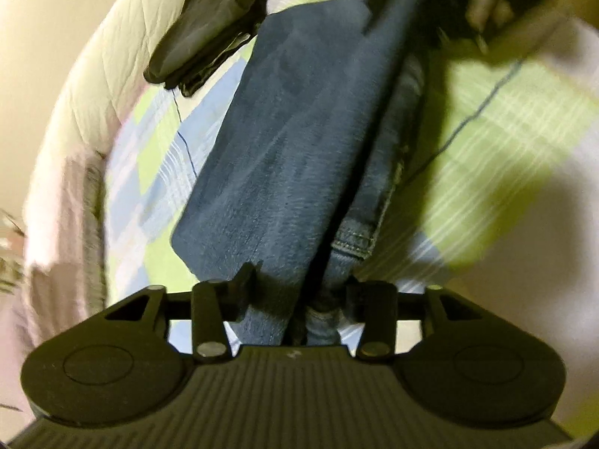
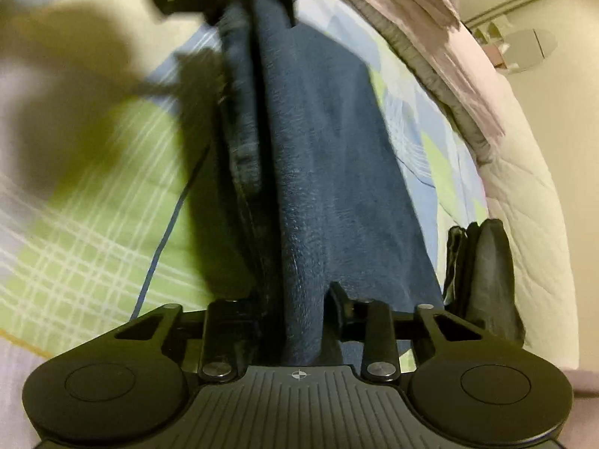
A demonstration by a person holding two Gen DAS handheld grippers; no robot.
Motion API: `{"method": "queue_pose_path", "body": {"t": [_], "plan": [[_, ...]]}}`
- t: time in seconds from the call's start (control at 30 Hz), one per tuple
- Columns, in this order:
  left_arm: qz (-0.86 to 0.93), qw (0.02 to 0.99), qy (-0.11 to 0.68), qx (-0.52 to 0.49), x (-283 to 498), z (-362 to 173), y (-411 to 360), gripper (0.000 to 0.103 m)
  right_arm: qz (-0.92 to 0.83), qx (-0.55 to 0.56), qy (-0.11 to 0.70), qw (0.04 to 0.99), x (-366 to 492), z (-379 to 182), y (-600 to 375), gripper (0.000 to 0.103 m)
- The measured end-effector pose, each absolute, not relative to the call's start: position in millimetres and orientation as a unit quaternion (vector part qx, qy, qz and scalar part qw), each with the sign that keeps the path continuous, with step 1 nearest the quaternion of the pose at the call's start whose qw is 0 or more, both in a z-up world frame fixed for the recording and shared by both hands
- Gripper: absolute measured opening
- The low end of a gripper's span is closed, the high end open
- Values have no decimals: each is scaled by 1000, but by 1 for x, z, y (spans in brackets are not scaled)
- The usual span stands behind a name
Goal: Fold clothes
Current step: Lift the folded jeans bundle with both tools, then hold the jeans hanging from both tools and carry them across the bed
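Jeans (image 1: 292,142) lay stretched between my two grippers over the checked bedsheet (image 1: 505,142), folded lengthwise into one long band. That long axis was what mattered: in both wrist views it ran straight from 6 o'clock to 12 o'clock, away from whichever gripper was looking.

Left gripper (image 1: 299,292) sat at one end of the band, jaws at a middling width with denim bunched between them; a stitched hem (image 1: 352,239) hung just past the fingers at about 1 o'clock. Pads appeared to press the cloth from both sides, so I read it as a hold on the jeans, though blur left some doubt.

Right gripper (image 2: 295,307) sat at the opposite end, jaws narrower, closed around the dark fold of the jeans (image 2: 318,168). The cloth ran out from between the fingers toward 12 o'clock, where the other gripper showed as a dark blurred shape at the top of the frame.

So each hand had its own end; neither was nearer the middle. My judgement: the next fold would bring one end along the axis toward the other.

A folded dark garment (image 2: 486,269) rested at 3 o'clock from the right gripper, just beside the jeans, near the quilted mattress edge (image 2: 531,224).
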State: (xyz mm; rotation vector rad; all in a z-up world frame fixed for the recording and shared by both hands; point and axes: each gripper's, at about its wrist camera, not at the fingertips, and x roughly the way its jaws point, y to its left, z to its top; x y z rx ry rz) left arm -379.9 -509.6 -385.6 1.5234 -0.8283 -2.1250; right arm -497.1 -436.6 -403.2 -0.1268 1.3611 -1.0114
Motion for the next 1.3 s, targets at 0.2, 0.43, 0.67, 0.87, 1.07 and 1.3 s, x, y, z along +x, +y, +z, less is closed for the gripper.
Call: {"method": "queue_pose_path", "body": {"t": [0.2,0.43,0.67,0.87,1.07,1.3], "plan": [[-742,219,-306,555,-389,-399,-505,48,-442,-42,591,673,-501,-369,-445,26],[-752,209,-283,558,-383,-353,-498,34,-416,-64,601,679,-497,-327,-431,24],[-759,188,-283,555,-363,-288,-448,33,-386,-80,614,684,-488,-267,-386,23],[-762,180,-263,564,-349,-249,-402,33,-368,-62,621,689,-472,-228,-331,22],[-769,180,-252,559,-340,-228,-367,33,-369,-53,623,688,-455,-201,-283,22],[-777,171,-279,539,-359,-212,-337,33,-403,-55,618,672,-462,-180,-238,22]]}}
